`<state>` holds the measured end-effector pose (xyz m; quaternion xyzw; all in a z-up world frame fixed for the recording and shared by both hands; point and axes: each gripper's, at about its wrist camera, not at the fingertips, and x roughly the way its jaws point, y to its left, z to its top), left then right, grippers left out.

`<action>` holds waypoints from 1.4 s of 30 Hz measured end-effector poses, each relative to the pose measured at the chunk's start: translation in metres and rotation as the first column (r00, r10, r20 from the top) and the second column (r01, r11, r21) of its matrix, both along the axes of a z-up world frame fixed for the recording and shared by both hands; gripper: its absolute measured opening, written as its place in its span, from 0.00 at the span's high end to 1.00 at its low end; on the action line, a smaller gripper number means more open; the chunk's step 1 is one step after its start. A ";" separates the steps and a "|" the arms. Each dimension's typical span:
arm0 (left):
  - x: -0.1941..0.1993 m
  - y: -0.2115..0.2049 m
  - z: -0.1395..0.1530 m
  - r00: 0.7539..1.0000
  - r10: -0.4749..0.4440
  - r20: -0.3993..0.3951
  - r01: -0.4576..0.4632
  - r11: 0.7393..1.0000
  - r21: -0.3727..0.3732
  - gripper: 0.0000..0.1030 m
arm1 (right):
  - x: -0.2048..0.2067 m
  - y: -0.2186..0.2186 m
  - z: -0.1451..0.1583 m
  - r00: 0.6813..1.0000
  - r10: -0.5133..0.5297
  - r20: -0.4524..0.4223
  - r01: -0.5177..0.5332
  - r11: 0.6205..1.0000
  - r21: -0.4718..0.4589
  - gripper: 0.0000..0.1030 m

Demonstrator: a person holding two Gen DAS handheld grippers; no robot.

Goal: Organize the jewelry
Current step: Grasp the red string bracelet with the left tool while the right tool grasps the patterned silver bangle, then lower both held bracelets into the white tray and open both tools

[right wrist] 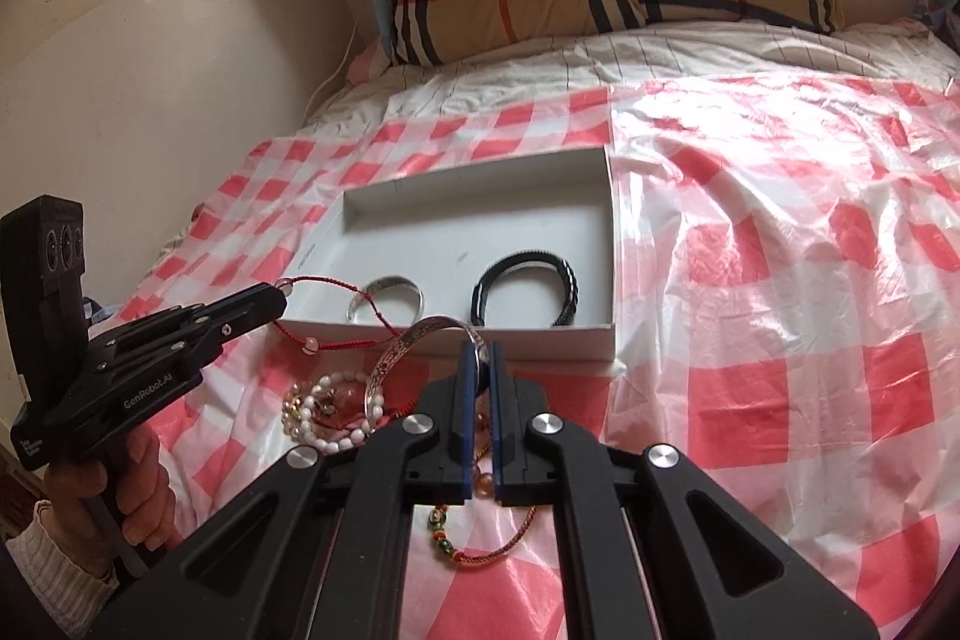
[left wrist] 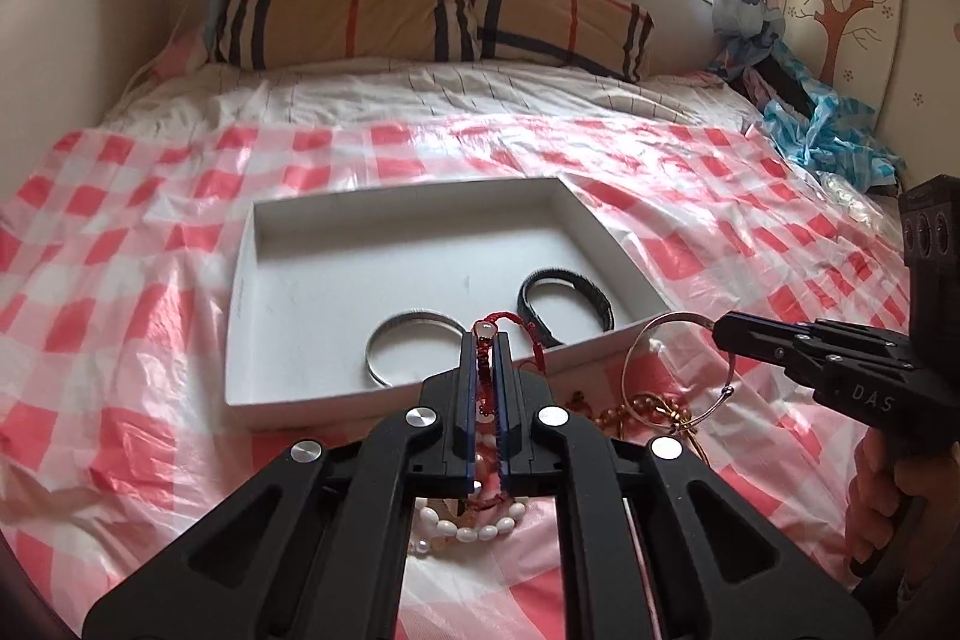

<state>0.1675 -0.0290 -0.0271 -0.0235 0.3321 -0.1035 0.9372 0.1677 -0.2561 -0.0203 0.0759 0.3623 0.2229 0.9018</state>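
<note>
Jewelry sorting on a bed, mid-transfer: the left gripper [left wrist: 485, 340] pinches a red cord bracelet [right wrist: 336, 293] with a clear bead, its loop trailing over the near wall of the white cardboard tray [left wrist: 300, 220], while the right gripper [right wrist: 478, 349] is closed on an engraved silver bangle [right wrist: 414, 340] held just short of the same wall. A plain silver bangle [left wrist: 408, 346] and a black braided bracelet [left wrist: 564, 301] already lie inside the tray, side by side, the black one toward 3 o'clock. By the look of it each piece must next be carried forward, toward 12 o'clock, over the wall and let go on bare tray floor. A white pearl bracelet [right wrist: 327, 415], amber beads [left wrist: 654, 409] and a thin woven bracelet with green beads [right wrist: 480, 544] wait on the red-checked plastic sheet [right wrist: 780, 280]. The heap is tangled and half hidden under both grippers, so its count cannot be told; whether the red cord has snagged the bangle is unclear
</note>
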 end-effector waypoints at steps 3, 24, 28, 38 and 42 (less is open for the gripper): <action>-0.007 -0.001 0.010 0.998 0.022 0.060 -0.023 1.000 0.021 0.95 | -0.005 0.003 0.009 0.998 -0.013 0.056 0.014 1.000 -0.006 0.95; 0.024 0.000 0.018 0.988 0.123 0.093 -0.125 0.992 0.019 0.95 | 0.024 0.024 0.026 0.983 -0.116 0.143 0.113 0.993 0.032 0.95; 0.036 -0.003 0.018 0.984 0.147 0.104 -0.150 0.988 0.022 0.95 | 0.044 0.035 0.022 0.984 -0.112 0.137 0.110 0.994 0.020 0.95; 0.048 0.005 0.008 0.979 0.184 0.090 -0.188 0.982 0.034 0.95 | 0.067 0.053 0.000 0.990 -0.100 0.103 0.104 0.994 -0.026 0.95; 0.055 0.009 0.002 0.975 0.209 0.078 -0.212 0.977 0.038 0.95 | 0.075 0.057 -0.008 0.990 -0.102 0.096 0.107 0.993 -0.048 0.95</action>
